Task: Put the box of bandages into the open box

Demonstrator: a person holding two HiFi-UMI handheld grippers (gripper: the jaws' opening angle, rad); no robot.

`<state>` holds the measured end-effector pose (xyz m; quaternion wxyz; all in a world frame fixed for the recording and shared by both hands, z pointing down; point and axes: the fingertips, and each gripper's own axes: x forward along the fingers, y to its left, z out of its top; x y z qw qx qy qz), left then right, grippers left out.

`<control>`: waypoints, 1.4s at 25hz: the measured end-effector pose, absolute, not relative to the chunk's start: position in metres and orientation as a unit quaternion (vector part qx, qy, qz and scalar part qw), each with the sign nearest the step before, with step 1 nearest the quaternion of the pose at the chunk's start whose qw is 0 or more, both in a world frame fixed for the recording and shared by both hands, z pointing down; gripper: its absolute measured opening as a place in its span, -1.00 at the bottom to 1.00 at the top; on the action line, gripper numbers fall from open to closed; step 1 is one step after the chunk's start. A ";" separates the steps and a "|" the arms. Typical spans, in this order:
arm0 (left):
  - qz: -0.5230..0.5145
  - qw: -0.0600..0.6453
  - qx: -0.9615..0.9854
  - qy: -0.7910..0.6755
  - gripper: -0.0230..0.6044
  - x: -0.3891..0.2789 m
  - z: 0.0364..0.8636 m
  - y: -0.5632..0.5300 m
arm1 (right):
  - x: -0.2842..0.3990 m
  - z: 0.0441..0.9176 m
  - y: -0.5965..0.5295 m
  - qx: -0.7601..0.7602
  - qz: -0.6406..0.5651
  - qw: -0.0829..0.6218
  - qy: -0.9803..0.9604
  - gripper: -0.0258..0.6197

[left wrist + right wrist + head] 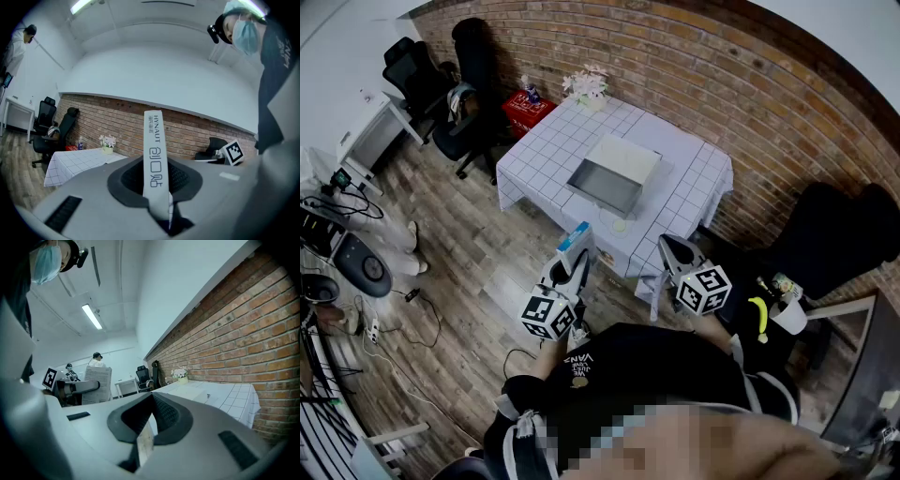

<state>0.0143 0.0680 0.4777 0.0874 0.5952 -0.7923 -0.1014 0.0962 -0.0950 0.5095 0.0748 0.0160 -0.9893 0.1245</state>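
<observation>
As the left tongs (577, 261) stand: shut flat on the box of bandages (575, 239), which sticks up out of them, narrow printed edge toward the camera in the left gripper view.
Right tongs (673, 249): drawn almost together, only a thin pale slit between them; I can name nothing held there.
Step in hand: the carry. The box of bandages is up in the air over the wooden floor, just short of the tabletop's (544, 155) near edge and not yet over it.
Open box (605, 181): on the middle of the checked tabletop, grey inside bare, its pale lid (626, 155) lying behind it.
Next move, as I judge it: reach forward past the hanging cloth, bring the box of bandages above the grey inside, lower it, then part the left tongs.
Edges: the open box's near rim has to be cleared; a small pale round thing (621, 225) lies between that rim and the tabletop's edge.
Room: open floor on the left; a black chair (834, 234) stands close on the right; flowers (589, 84) are at the far end, well apart.
</observation>
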 end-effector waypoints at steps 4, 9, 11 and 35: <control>-0.101 0.089 0.593 -0.794 -0.68 0.018 0.481 0.066 | 0.099 0.513 -0.096 0.014 0.127 0.078 -0.989 -0.94; -0.097 0.089 0.588 -0.798 -0.68 0.025 0.485 0.064 | 0.103 0.513 -0.098 0.014 0.116 0.076 -0.990 -0.94; -0.093 0.090 0.585 -0.801 -0.68 0.029 0.486 0.063 | 0.105 0.510 -0.097 0.007 0.113 0.068 -0.991 -0.94; -0.101 0.105 0.585 -0.798 -0.68 -0.025 0.502 0.061 | 0.058 0.521 -0.101 0.024 0.148 0.065 -0.987 -0.94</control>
